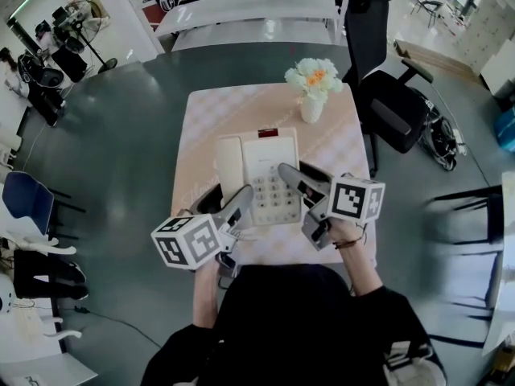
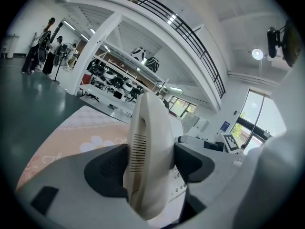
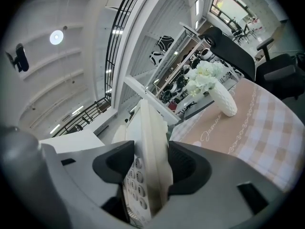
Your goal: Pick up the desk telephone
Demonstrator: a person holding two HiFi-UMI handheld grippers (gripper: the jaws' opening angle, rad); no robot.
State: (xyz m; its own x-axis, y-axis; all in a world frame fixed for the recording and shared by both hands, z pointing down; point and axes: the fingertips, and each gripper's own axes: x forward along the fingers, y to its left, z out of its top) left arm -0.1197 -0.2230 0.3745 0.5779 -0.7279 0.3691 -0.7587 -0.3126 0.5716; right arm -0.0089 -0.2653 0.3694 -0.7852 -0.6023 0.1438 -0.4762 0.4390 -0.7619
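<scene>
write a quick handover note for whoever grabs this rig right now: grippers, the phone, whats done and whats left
Left gripper: jaws shut on the desk telephone, on its left side by the handset.
Right gripper: jaws shut on its right side by the keypad.
Phone: over the checked table. The flower vase stands beyond it, apart.
Done: both grips made.
Left: raise it level and clear. These views don't show whether it is off the table yet.

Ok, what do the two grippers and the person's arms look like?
Both the left gripper and right gripper are light grey shells with dark grey pads. Each carries a white cube printed with black square markers. The sleeves are black, and a dark band circles the right wrist.
</scene>
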